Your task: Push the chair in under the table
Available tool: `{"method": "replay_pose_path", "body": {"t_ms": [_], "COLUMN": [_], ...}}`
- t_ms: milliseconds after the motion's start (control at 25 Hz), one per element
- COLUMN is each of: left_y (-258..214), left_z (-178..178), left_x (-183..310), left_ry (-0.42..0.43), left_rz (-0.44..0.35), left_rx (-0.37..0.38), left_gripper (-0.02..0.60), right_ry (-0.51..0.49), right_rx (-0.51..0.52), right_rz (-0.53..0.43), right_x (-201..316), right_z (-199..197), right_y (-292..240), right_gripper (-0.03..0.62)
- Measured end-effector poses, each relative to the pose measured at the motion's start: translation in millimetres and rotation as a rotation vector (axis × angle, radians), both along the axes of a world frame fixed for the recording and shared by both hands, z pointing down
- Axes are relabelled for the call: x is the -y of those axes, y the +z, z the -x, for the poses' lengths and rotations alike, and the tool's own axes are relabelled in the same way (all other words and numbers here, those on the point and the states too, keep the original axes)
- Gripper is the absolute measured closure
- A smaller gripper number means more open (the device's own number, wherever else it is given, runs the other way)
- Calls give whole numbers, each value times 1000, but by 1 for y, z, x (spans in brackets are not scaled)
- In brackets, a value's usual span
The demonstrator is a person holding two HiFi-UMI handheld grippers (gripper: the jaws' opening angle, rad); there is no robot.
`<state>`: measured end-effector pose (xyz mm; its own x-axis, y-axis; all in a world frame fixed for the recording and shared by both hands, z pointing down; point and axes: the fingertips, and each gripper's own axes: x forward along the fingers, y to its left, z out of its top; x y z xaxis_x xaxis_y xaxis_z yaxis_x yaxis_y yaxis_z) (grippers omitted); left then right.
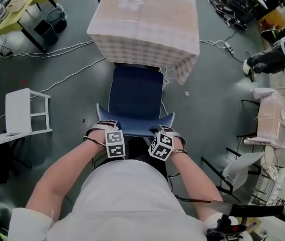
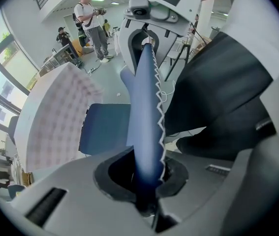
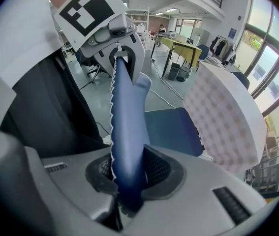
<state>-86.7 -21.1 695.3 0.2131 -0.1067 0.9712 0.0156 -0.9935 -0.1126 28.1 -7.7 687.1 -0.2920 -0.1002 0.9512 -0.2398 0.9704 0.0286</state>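
Observation:
A blue chair stands in front of me with its seat [image 1: 135,92] partly under the table [image 1: 147,24], which wears a checked cloth. Its backrest [image 1: 134,127] is edge-on below me. My left gripper [image 1: 113,134] is shut on the top edge of the backrest near its left corner, and my right gripper [image 1: 162,137] is shut on it near the right corner. In the left gripper view the blue backrest [image 2: 146,122] runs up out of the jaws, with the seat [image 2: 105,127] and the table [image 2: 50,122] beyond. The right gripper view shows the backrest [image 3: 127,132] clamped the same way.
A white stool [image 1: 26,112] stands on the floor to the left. Cables [image 1: 67,49] trail across the grey floor by the table. A yellow-green desk [image 1: 16,9] is at the back left, folding chairs [image 1: 270,119] at the right, and a person [image 1: 278,54] at the far right.

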Motion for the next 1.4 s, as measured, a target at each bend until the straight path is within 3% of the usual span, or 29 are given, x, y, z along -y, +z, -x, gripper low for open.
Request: {"method": "replay_pose_path", "body": {"t_ms": [640, 1120, 1400], "left_y": [-2, 1, 0], "left_z": [-16, -16, -8], "left_x": [108, 185, 205], "left_ry": [-29, -90, -97], "left_rz": [19, 4, 15], "left_rx": [40, 70, 84], "left_gripper": [538, 535, 532], "right_ry": [-72, -62, -73], "right_rx": [25, 25, 46], "right_rz": [5, -35, -21], "right_x": [115, 192, 207], "right_z": [-17, -21, -13], "right_y": [-4, 0, -3], "right_gripper": [511, 511, 510]}}
